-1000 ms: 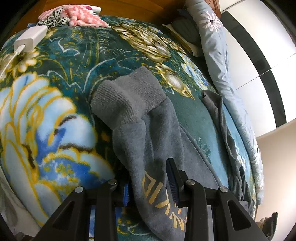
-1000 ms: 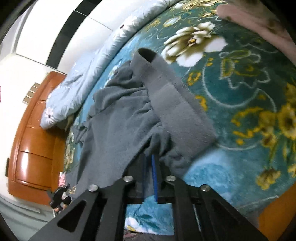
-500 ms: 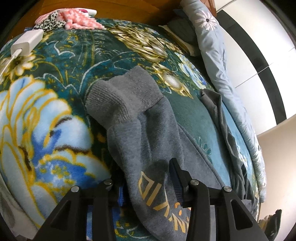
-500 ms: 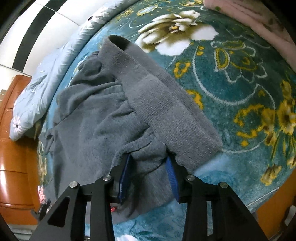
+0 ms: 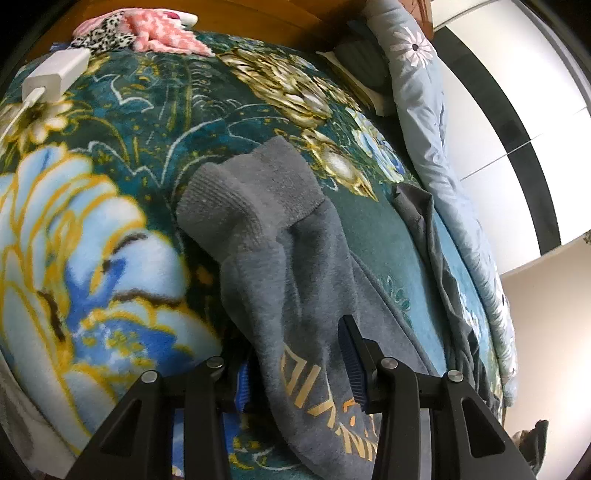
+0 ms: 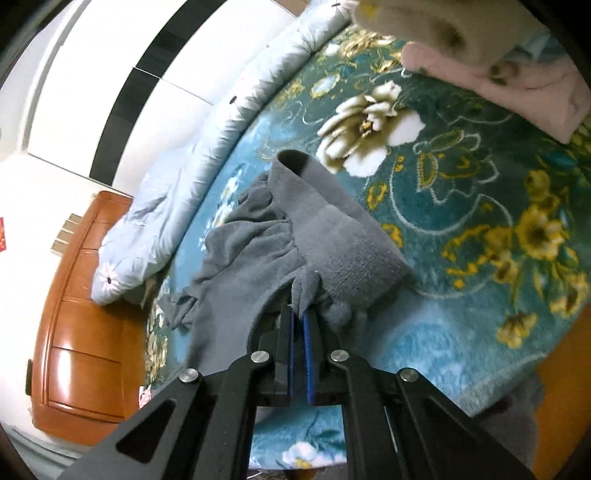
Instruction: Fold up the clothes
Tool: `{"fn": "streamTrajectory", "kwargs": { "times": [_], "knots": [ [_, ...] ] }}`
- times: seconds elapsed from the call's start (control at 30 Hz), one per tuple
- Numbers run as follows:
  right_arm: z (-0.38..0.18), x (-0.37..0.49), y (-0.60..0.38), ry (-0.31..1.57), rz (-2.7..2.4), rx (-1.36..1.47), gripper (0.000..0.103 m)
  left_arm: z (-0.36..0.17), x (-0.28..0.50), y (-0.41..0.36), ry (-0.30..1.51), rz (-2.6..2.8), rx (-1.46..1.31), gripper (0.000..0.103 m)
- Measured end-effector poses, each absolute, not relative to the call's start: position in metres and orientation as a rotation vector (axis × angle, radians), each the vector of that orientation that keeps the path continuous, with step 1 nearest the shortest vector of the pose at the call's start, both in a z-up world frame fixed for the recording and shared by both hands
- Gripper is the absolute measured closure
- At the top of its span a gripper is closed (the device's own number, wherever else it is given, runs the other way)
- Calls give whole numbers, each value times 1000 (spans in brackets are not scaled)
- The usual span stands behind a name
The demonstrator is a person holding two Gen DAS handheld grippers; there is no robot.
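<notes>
A grey fleece garment (image 5: 291,266) with gold lettering lies on a teal floral blanket (image 5: 110,147); its ribbed cuff (image 5: 240,199) points away from me. My left gripper (image 5: 295,354) is open, its jaws on either side of the grey cloth near the lettering. In the right wrist view the same grey garment (image 6: 258,258) lies bunched, its ribbed end (image 6: 332,229) stretching away. My right gripper (image 6: 298,325) is shut on a pinch of the grey cloth beside the ribbed band.
A white charger with cable (image 5: 55,74) and a pink patterned cloth (image 5: 147,29) lie at the far blanket edge. A pale blue quilt (image 5: 436,147) runs along the wall. A pink folded cloth (image 6: 498,81) and a wooden dresser (image 6: 85,314) show in the right wrist view.
My right gripper opened half a second ago and has shut again on the grey cloth, drawing back and up. The left gripper stays open around the cloth, barely moved.
</notes>
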State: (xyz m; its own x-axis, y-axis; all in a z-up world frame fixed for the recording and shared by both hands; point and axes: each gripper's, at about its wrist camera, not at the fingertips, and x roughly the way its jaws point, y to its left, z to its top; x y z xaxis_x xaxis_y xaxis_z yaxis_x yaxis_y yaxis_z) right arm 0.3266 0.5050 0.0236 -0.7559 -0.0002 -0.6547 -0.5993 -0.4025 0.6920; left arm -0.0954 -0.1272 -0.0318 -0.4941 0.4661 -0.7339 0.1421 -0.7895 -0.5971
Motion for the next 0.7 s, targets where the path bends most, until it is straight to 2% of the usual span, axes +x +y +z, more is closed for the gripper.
{"fn": "streamTrajectory", "kwargs": {
  "times": [0.17, 0.23, 0.3, 0.4, 0.53, 0.7],
  "knots": [
    [-10, 326, 500, 1453, 2088, -885, 99, -30, -95, -133, -934, 2394, -1456, 61],
    [-21, 325, 502, 1475, 2056, -905, 99, -28, -94, -137, -925, 2424, -1455, 81],
    [-26, 326, 503, 1489, 2049, -909, 99, -31, -95, -141, -935, 2423, -1473, 92],
    [-26, 327, 505, 1491, 2056, -913, 99, -31, -95, -146, -964, 2426, -1465, 98],
    [-20, 326, 508, 1471, 2076, -906, 99, -11, -86, -148, -945, 2477, -1336, 99],
    [-30, 323, 508, 1474, 2060, -952, 99, -26, -90, -147, -906, 2485, -1446, 99]
  ]
}}
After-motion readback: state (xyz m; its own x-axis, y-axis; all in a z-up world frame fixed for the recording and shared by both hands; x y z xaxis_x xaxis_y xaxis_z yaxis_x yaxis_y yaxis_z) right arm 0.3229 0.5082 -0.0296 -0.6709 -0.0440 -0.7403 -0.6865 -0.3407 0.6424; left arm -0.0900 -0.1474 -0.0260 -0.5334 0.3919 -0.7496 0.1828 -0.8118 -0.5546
